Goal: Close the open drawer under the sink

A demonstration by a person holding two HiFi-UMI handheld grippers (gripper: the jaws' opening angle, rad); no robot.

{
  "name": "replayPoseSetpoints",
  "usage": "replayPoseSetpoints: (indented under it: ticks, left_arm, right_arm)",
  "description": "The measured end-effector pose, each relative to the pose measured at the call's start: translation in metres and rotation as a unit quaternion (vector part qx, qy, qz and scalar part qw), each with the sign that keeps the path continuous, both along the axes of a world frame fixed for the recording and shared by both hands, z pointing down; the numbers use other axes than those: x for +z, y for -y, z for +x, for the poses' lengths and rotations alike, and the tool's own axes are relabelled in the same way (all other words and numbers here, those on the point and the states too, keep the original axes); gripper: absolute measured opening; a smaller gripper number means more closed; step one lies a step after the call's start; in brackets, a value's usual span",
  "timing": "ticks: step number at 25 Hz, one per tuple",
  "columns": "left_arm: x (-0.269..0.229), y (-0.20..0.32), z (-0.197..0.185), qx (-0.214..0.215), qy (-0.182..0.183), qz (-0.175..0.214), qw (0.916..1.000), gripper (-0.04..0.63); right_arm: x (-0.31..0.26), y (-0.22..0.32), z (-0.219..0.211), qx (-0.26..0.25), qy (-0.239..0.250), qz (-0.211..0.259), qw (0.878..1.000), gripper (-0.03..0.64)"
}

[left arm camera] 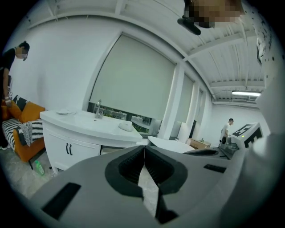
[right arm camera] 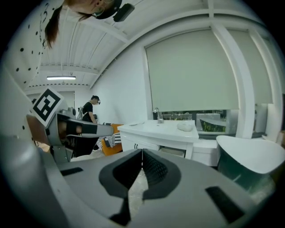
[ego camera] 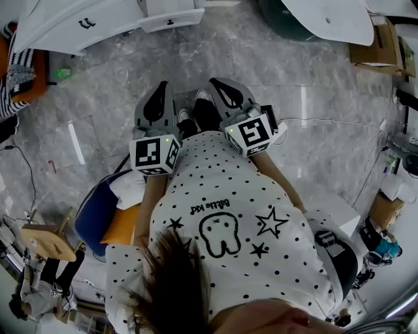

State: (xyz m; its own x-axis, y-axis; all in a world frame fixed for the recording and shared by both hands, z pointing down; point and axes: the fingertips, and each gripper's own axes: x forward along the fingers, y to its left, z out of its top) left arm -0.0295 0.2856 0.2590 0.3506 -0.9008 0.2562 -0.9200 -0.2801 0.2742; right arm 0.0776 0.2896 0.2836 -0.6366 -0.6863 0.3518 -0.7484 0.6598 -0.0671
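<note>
Both grippers are pointing out over the floor, well apart from the drawer
The person is holding the left gripper (ego camera: 159, 88) and the right gripper (ego camera: 222, 85) side by side in front of the body, each with its jaws pressed together and gripping nothing; the open drawer (ego camera: 171, 19) is sticking out from the white sink cabinet (ego camera: 72, 26) across the grey floor (ego camera: 274, 59), facing both grippers

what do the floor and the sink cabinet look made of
Floor: looks like polished grey marble or marble-look tile, going by the veining and glossy light streaks. Sink cabinet: smooth white panels, probably painted or lacquered board, with an even, satin-looking surface.
</note>
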Motion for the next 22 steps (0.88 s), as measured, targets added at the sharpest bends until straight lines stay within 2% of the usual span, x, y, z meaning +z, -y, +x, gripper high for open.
replayPoseSetpoints:
  ticks: [12,22]
  left_arm:
    - [-0.003,0.045,0.045,-0.007,0.003,0.014,0.9999,0.009]
    - [-0.004,0.061,0.048,-0.034,0.004,0.02,0.9992,0.009]
  right_arm:
    - [-0.003,0.048,0.049,0.002,0.01,0.016,1.0,0.014]
    - [-0.002,0.07,0.064,-0.012,0.012,0.019,1.0,0.014]
